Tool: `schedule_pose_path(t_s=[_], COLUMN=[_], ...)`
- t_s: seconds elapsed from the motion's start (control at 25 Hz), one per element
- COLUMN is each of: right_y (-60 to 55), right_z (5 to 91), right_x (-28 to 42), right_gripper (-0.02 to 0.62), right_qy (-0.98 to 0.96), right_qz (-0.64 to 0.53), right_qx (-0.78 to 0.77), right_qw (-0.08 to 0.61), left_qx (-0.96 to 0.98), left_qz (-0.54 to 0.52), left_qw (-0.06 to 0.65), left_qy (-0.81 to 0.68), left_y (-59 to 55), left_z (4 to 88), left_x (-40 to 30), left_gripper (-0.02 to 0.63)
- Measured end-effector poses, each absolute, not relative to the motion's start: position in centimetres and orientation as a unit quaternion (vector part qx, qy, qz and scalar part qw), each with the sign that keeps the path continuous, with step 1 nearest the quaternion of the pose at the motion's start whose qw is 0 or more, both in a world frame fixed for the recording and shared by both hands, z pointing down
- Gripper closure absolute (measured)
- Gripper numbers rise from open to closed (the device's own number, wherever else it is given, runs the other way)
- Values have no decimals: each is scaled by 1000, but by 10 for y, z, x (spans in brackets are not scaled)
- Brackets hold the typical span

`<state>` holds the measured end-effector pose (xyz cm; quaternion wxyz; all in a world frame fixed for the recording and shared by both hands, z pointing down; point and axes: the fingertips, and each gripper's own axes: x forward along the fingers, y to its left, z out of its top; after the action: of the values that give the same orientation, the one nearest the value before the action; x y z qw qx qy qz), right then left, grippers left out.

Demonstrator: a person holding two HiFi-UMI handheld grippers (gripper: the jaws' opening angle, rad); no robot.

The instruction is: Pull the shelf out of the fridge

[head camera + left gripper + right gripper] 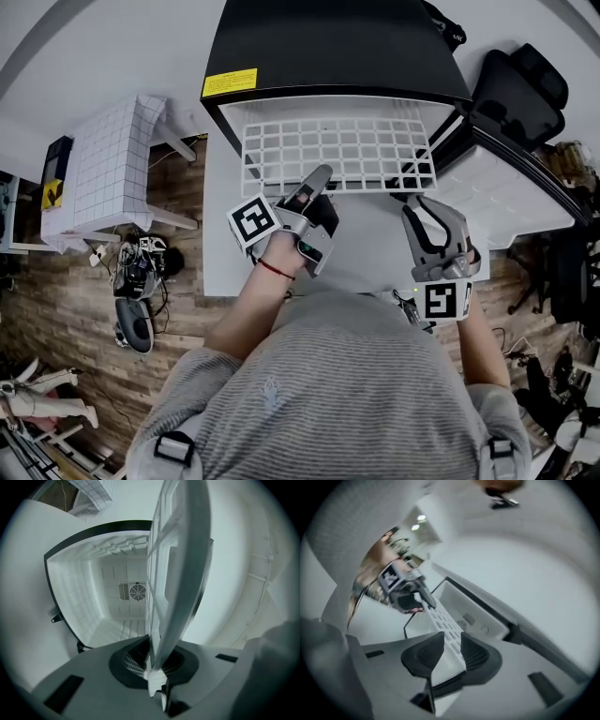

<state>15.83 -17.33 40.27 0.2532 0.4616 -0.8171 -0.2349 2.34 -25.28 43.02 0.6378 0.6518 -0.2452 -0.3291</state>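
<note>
Projecting from the open fridge (328, 47), the white grid shelf (347, 155) lies flat. Its long axis runs across the opening and its front edge faces the person. Left claw (319, 180): pressed tight on that front edge, near its middle; the shelf runs straight away from this claw into the cabinet. Right claw (422, 202): jaws spread, at the shelf's front right corner, with the rim standing between the pads but not pinched. Fridge door (511, 183): wide open, to the right of the right claw.
</note>
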Motion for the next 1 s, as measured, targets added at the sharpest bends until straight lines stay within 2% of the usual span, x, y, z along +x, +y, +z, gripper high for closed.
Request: schedule_pose_path(t_s=[0.16,0.32,0.44,0.6,0.88,1.0], right_y=[-190,-186,-191,-208,-198,-208], right_z=[412,431,439,446,439,440], right_x=[212,189,146,118,112,98], right_gripper=[479,479,474,465,463,444], right_qy=[-825,-787,-758,-719,-708,-705], right_qz=[157,354,485,551,569,579], right_qx=[537,505,420,384,361,344], right_qw=[86,-6,-119,-180,-212,-220], left_qx=[652,656,664,667,674,677], left_qz=[-330,-325,-311,-313,-306,-300], left_qw=[637,633,626,623,620,618], left_qy=[-247,-252,-264,-261,-260,-265], left_y=[-253,-254,-254,-254,-255,-255], left_z=[430,432,438,434,436,438], left_x=[24,25,21,22,22,20], left_gripper=[571,571,571,571,571,571])
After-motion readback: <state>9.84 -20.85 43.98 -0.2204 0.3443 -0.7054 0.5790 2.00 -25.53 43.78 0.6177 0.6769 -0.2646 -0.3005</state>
